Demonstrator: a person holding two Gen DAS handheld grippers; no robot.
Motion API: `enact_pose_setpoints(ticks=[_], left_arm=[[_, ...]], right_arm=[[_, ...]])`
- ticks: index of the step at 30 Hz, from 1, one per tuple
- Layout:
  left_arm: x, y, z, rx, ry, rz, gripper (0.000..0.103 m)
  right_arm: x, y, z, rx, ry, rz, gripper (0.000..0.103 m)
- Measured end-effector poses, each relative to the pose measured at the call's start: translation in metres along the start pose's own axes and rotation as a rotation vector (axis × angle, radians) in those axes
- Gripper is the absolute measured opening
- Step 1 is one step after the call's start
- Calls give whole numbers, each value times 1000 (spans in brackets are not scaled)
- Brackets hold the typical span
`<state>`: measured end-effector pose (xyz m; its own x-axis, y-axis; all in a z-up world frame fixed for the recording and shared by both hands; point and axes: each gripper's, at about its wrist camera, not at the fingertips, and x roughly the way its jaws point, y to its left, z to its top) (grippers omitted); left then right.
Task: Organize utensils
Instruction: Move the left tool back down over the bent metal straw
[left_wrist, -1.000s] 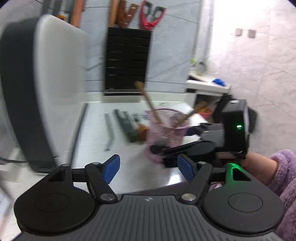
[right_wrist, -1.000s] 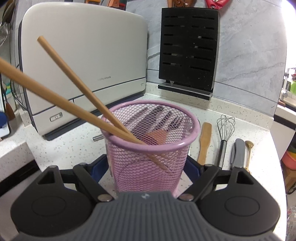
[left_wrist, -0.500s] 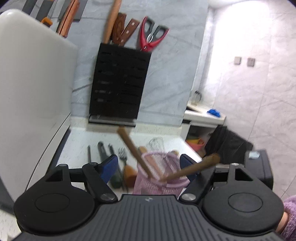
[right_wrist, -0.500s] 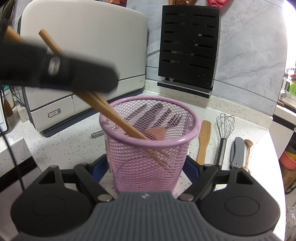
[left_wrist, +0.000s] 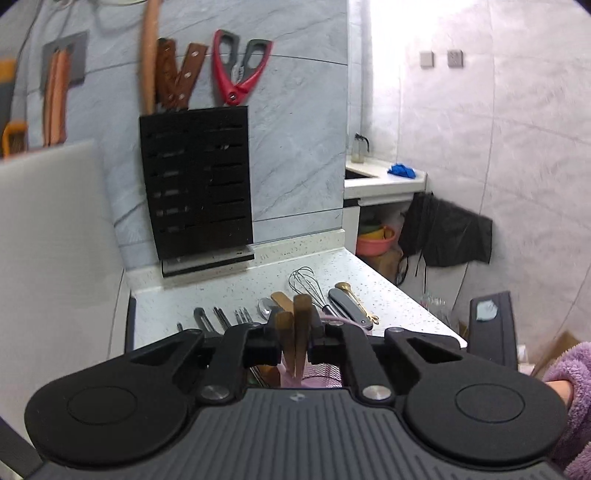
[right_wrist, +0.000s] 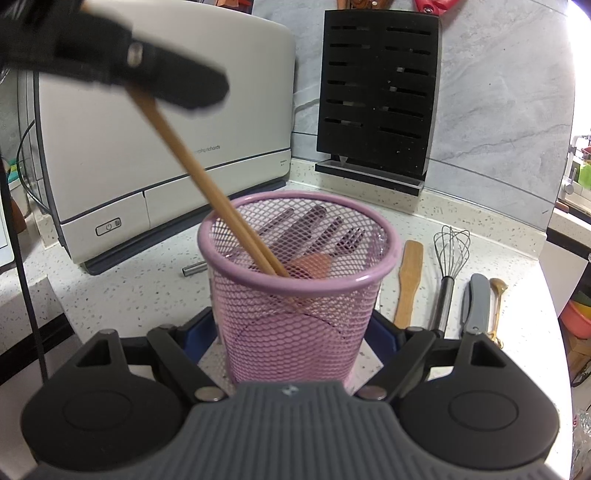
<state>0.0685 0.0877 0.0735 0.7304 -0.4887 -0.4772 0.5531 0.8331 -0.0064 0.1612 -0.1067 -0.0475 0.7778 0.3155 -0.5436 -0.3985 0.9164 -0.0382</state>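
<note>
A pink mesh cup (right_wrist: 295, 325) stands on the speckled counter (right_wrist: 110, 295), and my right gripper (right_wrist: 295, 332) is shut on its lower wall with a blue pad on each side. Two wooden chopsticks (right_wrist: 207, 184) lean out of the cup to the upper left. My left gripper (right_wrist: 177, 85) comes in from that side, its jaws closing on the chopsticks' top ends. In the left wrist view the chopsticks (left_wrist: 301, 332) stand side by side, pressed between the jaws of the left gripper (left_wrist: 293, 343) above the cup (left_wrist: 325, 369).
A wooden spatula (right_wrist: 408, 280), whisk (right_wrist: 448, 258), grey folding knife (right_wrist: 478, 302) and gold spoon (right_wrist: 496, 295) lie right of the cup; forks and dark utensils lie behind it. A black knife block (right_wrist: 376, 96) stands at the wall, a white appliance (right_wrist: 166, 129) at the left.
My left gripper has risen over the cup and its jaws have come together on the two chopsticks, drawing them side by side. The right gripper and cup have not moved.
</note>
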Motion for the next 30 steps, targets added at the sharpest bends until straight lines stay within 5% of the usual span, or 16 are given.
enact_pose_setpoints(ticks=[7, 9, 11, 13, 19, 22, 26, 30], left_arm=[[18, 9, -9, -66, 51, -15, 14], [16, 16, -15, -123, 23, -6, 24], [9, 23, -18, -151, -17, -11, 67], [-4, 27, -19, -166, -77, -22, 91], [-45, 46, -8, -269, -158, -50, 93], [-63, 51, -3, -278, -179, 17, 94], [-64, 47, -1, -239, -63, 183, 94], [-25, 39, -12, -163, 86, 238, 88]], right_arm=[[0, 0, 0, 1, 1, 2, 83], [0, 0, 1, -1, 2, 5, 83], [-1, -1, 1, -2, 3, 7, 83], [-1, -1, 2, -2, 4, 7, 83], [-2, 0, 3, 4, 8, 1, 83], [-4, -2, 4, 12, 15, -9, 83], [-9, -8, 3, 26, 26, -30, 83], [-10, -13, 1, 29, 21, -34, 83]])
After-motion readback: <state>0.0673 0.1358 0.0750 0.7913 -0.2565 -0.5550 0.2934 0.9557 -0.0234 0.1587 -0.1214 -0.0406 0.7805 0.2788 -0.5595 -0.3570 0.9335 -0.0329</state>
